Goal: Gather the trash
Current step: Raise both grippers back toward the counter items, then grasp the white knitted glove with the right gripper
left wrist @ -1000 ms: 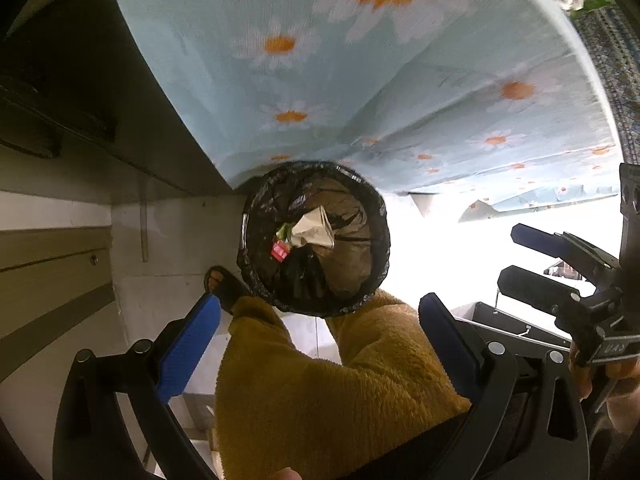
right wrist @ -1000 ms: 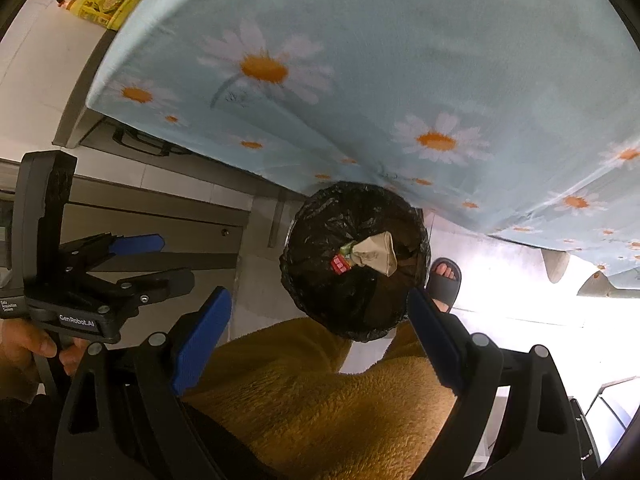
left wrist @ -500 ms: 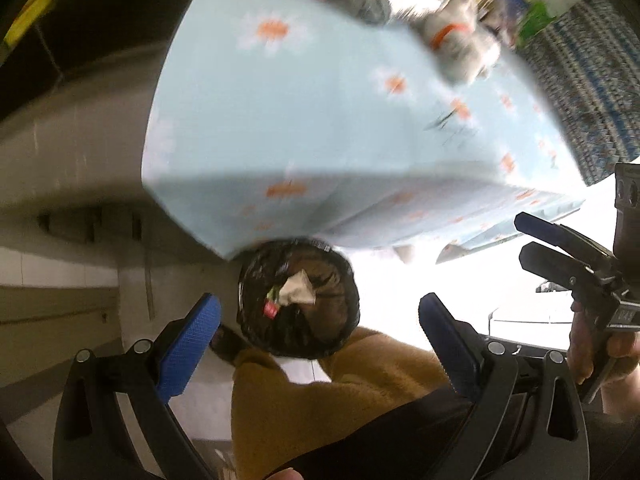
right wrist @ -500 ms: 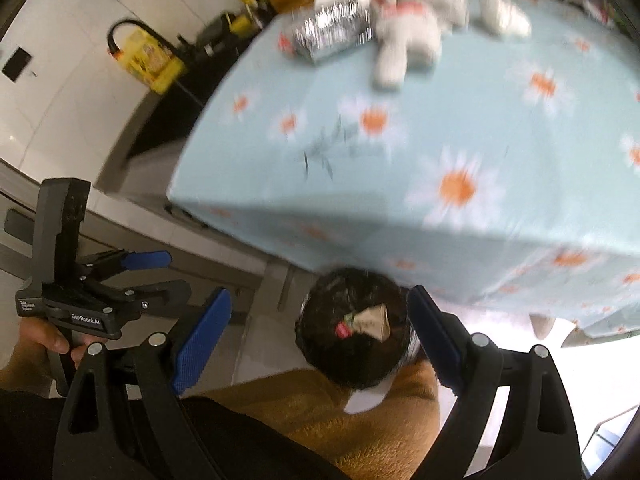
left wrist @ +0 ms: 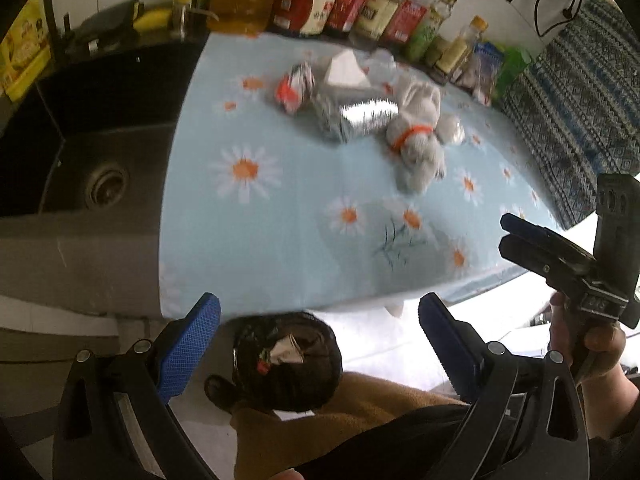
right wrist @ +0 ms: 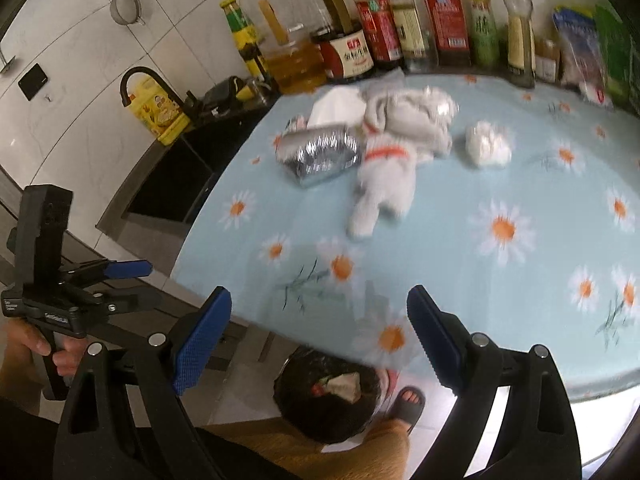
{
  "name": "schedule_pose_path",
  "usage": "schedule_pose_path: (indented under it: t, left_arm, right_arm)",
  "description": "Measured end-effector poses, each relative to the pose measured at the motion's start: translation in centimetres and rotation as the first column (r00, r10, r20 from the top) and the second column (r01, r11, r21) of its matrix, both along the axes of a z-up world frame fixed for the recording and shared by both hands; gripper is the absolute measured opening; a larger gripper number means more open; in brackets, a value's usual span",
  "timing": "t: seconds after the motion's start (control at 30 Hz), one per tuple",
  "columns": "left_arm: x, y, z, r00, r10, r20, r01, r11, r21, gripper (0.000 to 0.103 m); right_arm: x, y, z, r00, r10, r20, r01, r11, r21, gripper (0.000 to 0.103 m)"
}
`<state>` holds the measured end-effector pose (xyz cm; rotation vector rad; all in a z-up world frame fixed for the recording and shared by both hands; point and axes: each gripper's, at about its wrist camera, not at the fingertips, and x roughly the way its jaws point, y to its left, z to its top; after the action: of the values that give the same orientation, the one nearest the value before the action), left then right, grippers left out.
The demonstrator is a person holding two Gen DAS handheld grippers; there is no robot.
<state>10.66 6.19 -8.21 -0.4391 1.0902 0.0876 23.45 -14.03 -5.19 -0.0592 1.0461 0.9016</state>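
A black-lined trash bin (left wrist: 286, 364) stands on the floor under the table's near edge, with a crumpled paper and a red scrap inside; it also shows in the right wrist view (right wrist: 328, 394). On the daisy tablecloth lie a crushed foil tray (right wrist: 320, 154), a white tissue box (left wrist: 346, 72), a red-and-silver wrapper (left wrist: 294, 88), a white plush toy (right wrist: 386, 168) and a crumpled white wad (right wrist: 488, 144). My left gripper (left wrist: 318, 344) is open and empty above the bin. My right gripper (right wrist: 320, 334) is open and empty over the table edge.
Sauce and oil bottles (right wrist: 380, 32) line the table's back edge. A dark sink (left wrist: 92, 168) sits left of the table, with a yellow box (right wrist: 160, 110) by the tap. The person's legs and a sandalled foot (right wrist: 408, 402) are by the bin.
Both grippers have risen and tilted up from looking down into the bin. The tabletop with its trash has come into view. Both stay open and empty.
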Motion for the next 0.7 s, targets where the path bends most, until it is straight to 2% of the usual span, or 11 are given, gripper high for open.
schedule_pose_path:
  t: [0.17, 0.4, 0.47, 0.7]
  left_arm:
    - [0.5, 0.4, 1.4, 0.999, 0.035, 0.039, -0.036, 0.999, 0.019, 0.096]
    - [-0.2, 1.0, 2.6, 0.989, 0.122, 0.077, -0.126, 0.991, 0.042, 0.096]
    - [-0.6, 1.3, 2.7, 0.984, 0.159, 0.081, -0.163, 0.986, 0.042, 0.096]
    - [-1.7, 1.8, 2.8, 0.965, 0.249, 0.08, -0.253, 0.967, 0.036, 0.096]
  right_arm:
    - [3.1, 1.4, 0.9, 0.998, -0.004, 0.066, 0.004, 1.0, -0.005, 0.088]
    - [8.0, 3.4, 0.1, 0.997, -0.018, 0.074, 0.019, 1.0, -0.023, 0.088]
    - [9.2, 4.2, -0.8, 0.998, -0.011, 0.059, 0.013, 0.999, -0.036, 0.076]
    - [11.9, 6.7, -4.2, 1.0, 0.027, 0.004, -0.026, 0.993, -0.119, 0.063]
